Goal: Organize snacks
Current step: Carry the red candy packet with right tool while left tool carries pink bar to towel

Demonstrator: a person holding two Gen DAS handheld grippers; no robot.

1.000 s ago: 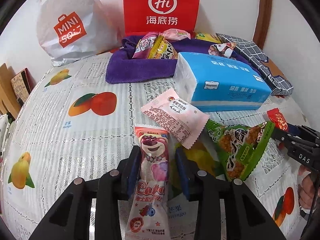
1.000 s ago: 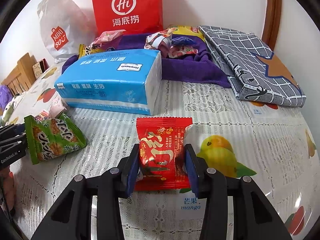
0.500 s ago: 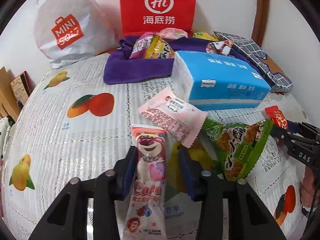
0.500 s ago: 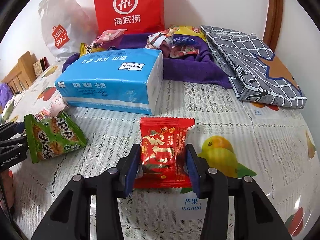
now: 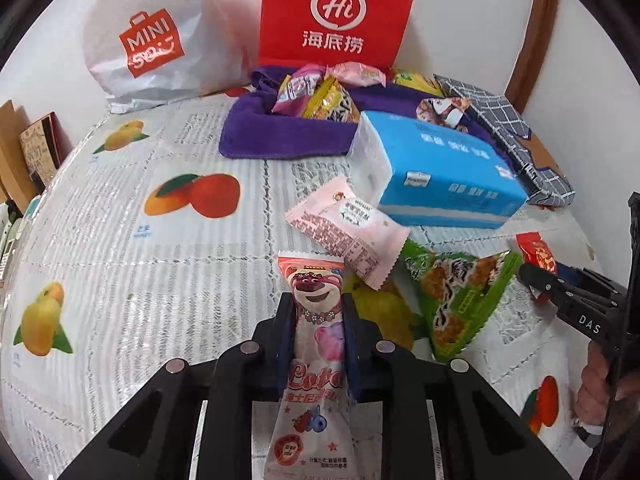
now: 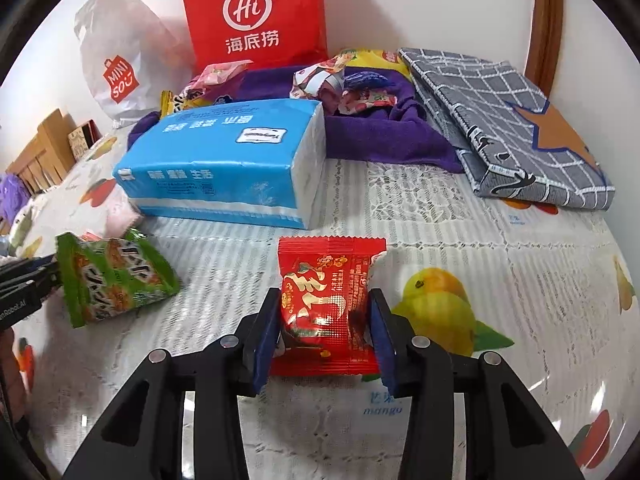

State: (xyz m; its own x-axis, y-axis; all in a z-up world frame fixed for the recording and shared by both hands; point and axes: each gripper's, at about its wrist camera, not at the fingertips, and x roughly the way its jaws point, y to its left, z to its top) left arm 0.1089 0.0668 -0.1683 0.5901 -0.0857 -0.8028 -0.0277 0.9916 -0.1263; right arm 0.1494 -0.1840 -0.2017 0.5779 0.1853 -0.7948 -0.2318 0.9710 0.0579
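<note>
A long pink bear snack stick (image 5: 314, 284) lies lengthwise between the pads of my left gripper (image 5: 316, 308), which is shut on it over the fruit-print tablecloth (image 5: 120, 240). My right gripper (image 6: 324, 304) has a red snack packet (image 6: 324, 272) between its blue pads. Its jaws are closing and the pads press the packet's sides. A green snack bag (image 5: 460, 296) and a pink packet (image 5: 348, 228) lie loose between the two grippers. Several more snacks sit piled on a purple cloth (image 5: 280, 136) at the back.
A blue tissue pack (image 6: 224, 160) lies mid-table in front of the purple cloth. Against the wall stand a red paper bag (image 5: 336, 12) and a white shopping bag (image 5: 152, 40). A folded grey checked cloth (image 6: 500, 120) lies at the back right.
My left jaws have closed from a loose straddle onto the bear snack stick. The right jaws have drawn in slightly on the red packet. Neither hand has travelled noticeably.
</note>
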